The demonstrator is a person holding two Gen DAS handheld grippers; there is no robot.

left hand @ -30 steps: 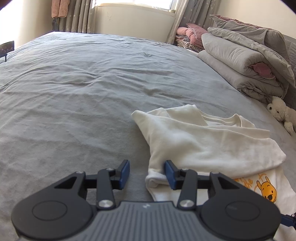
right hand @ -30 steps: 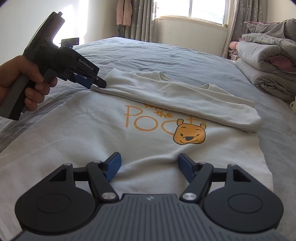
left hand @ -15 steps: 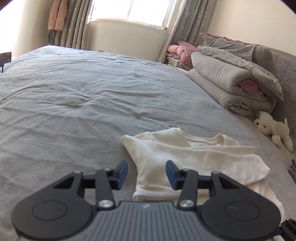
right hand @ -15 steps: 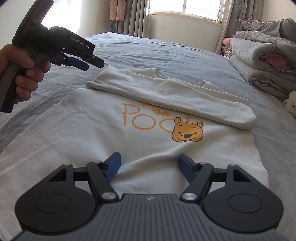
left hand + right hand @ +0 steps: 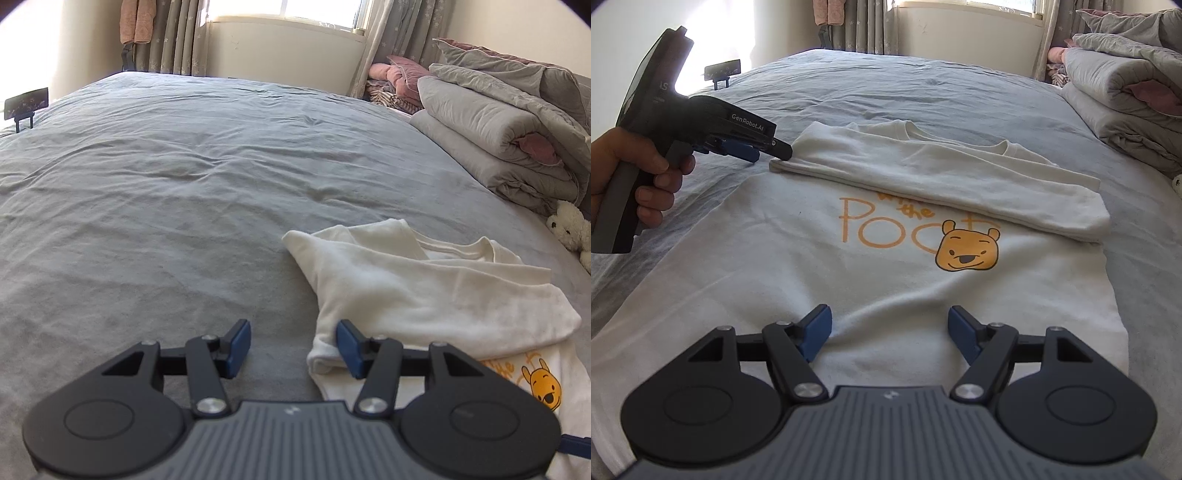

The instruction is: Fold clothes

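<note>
A white T-shirt (image 5: 798, 258) with an orange bear print (image 5: 967, 251) lies flat on the grey bed, its top part folded down into a band (image 5: 942, 177) across the chest. A hand holds my left gripper (image 5: 772, 151) at the band's left end. Its jaws are opening. In the left wrist view the left gripper (image 5: 291, 343) has its right pad against the fold's corner (image 5: 321, 354), and the pads do not press the cloth. My right gripper (image 5: 890, 328) hovers open over the shirt's lower part with nothing between its fingers.
Folded grey quilts (image 5: 498, 140) and pink bedding (image 5: 395, 74) are stacked at the bed's right side, with a white plush toy (image 5: 569, 229) below them. A small dark stand (image 5: 26, 105) sits at the far left edge. The grey bedcover (image 5: 184, 184) stretches toward the window.
The left gripper lifted off the fold's left end, then came back down to it with its jaws a little wider. The right gripper and the shirt stayed put.
</note>
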